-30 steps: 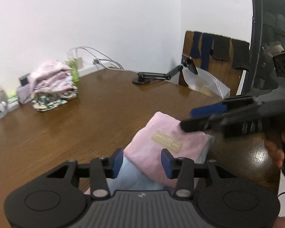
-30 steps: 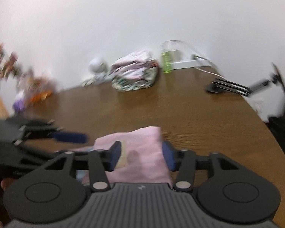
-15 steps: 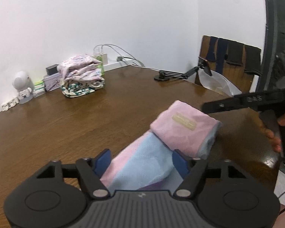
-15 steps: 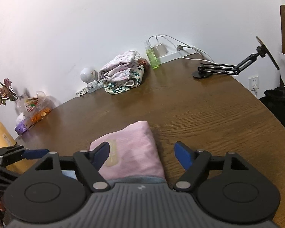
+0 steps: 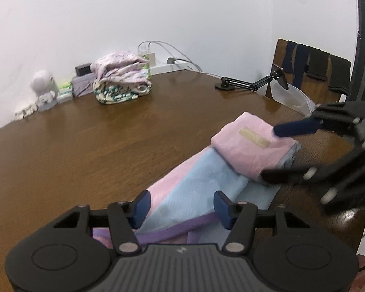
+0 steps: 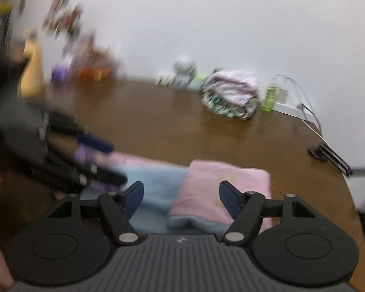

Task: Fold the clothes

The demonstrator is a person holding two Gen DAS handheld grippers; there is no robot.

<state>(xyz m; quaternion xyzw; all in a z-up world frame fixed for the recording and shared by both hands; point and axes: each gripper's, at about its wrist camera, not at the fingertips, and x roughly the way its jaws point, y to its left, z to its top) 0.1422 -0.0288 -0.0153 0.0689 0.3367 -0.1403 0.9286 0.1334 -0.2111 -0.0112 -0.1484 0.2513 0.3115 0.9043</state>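
The garment (image 5: 206, 177) lies near the table's (image 5: 85, 150) right edge, its far end folded over pink, the near end flat. Both the left gripper (image 5: 180, 205) and right gripper (image 6: 180, 198) gape empty. A pinch catching one layer could drag the fold open

The tabletop (image 5: 90, 150) was brown wood with visible grain and a glossy sheen. The folded garment (image 5: 250, 150) was soft matt cloth in pink and pale blue, bearing a beige label. The left gripper (image 5: 180, 205) showed matt black plastic, ribbed housing and metal pivot pins.
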